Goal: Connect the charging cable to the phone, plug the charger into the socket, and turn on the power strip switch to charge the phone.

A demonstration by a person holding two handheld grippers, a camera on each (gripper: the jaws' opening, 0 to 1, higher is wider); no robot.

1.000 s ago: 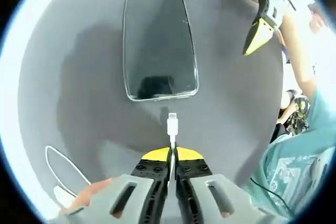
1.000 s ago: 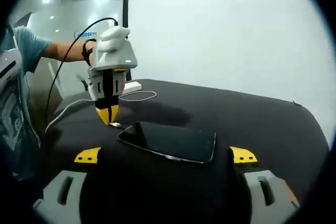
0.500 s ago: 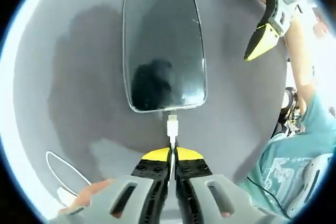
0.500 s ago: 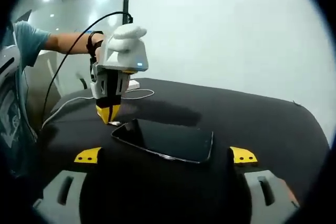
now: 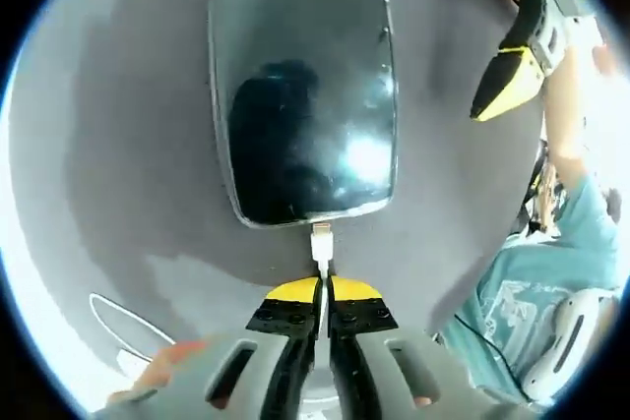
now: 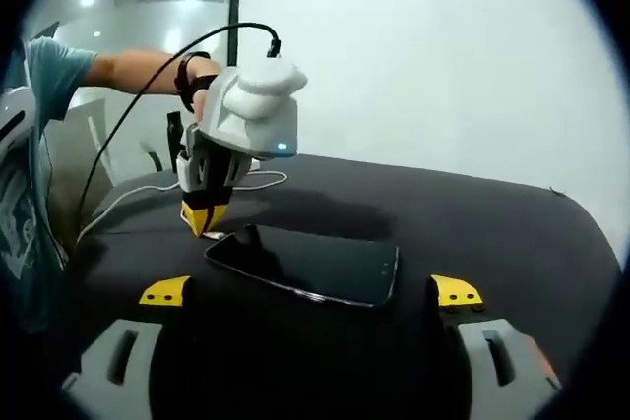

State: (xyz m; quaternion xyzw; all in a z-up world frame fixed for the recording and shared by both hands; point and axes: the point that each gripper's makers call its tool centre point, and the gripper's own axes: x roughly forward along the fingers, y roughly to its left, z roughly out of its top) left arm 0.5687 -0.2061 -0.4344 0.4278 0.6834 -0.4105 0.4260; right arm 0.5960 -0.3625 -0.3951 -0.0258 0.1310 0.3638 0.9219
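Dark table [image 6: 472, 233], phone [image 5: 305, 95] flat, cable plug [image 5: 321, 240] at its edge

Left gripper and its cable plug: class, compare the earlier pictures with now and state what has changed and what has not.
The left gripper, shut on the white cable plug, has carried it forward to the phone; the gap seen a second ago is gone and the plug tip now meets the phone's near edge. Whether it is fully seated cannot be told. The phone has stayed flat on the dark table, and the right gripper has stayed open on either side of it.
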